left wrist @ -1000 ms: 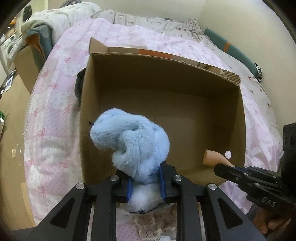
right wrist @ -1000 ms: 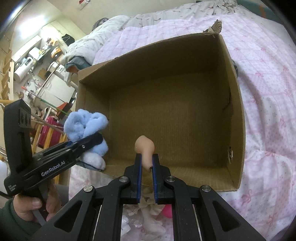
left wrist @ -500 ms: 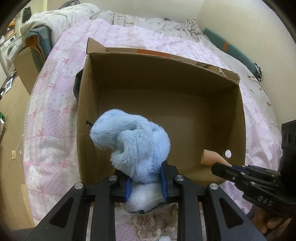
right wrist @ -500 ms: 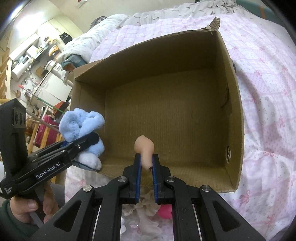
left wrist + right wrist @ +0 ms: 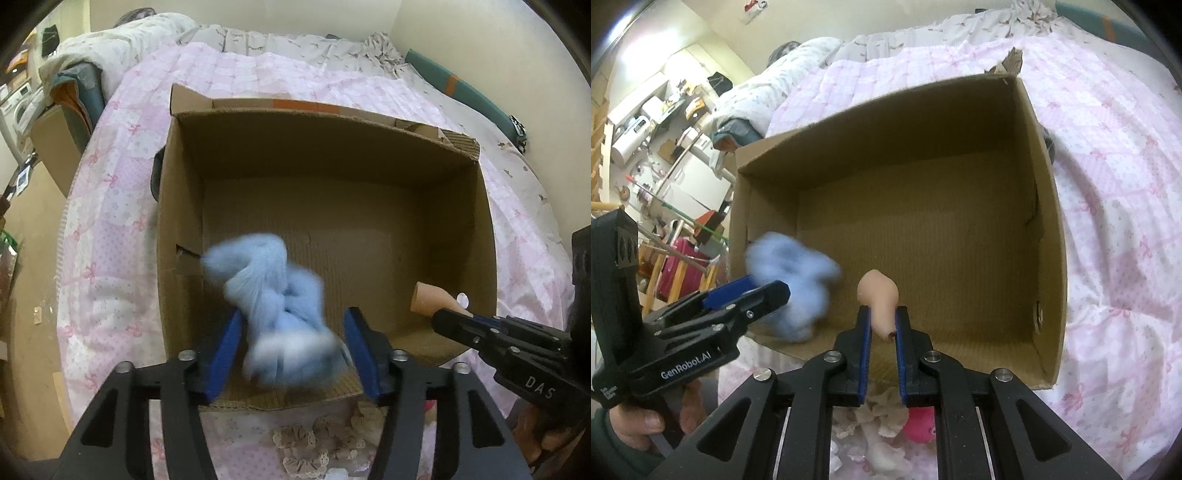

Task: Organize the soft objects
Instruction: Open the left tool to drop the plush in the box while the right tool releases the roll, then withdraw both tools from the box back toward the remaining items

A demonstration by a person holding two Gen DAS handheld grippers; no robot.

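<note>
An open cardboard box [image 5: 325, 122] [image 5: 1047, 229] stands on the pink bedspread. A fluffy blue plush toy [image 5: 275, 295] [image 5: 792, 284], smeared by motion, hangs loose over the box's near left corner. It sits between the spread fingers of my left gripper [image 5: 293, 339] [image 5: 761, 290], which is open. My right gripper [image 5: 882, 325] [image 5: 443, 319] is shut on a small peach-coloured soft toy [image 5: 878, 295] [image 5: 430, 297]. It holds that toy just above the near right part of the box. The box floor is bare.
Lacy white soft pieces [image 5: 314, 443] [image 5: 879, 424] and a pink toy [image 5: 919, 428] lie on the bed in front of the box. A teal bolster [image 5: 461, 88] runs along the wall. Off the left bed edge are another box [image 5: 51, 147] and household clutter [image 5: 665, 147].
My left gripper has opened and the blue plush has slipped out, dropping toward the box. Both grippers have moved slightly forward over the box. The right grip is unchanged.
</note>
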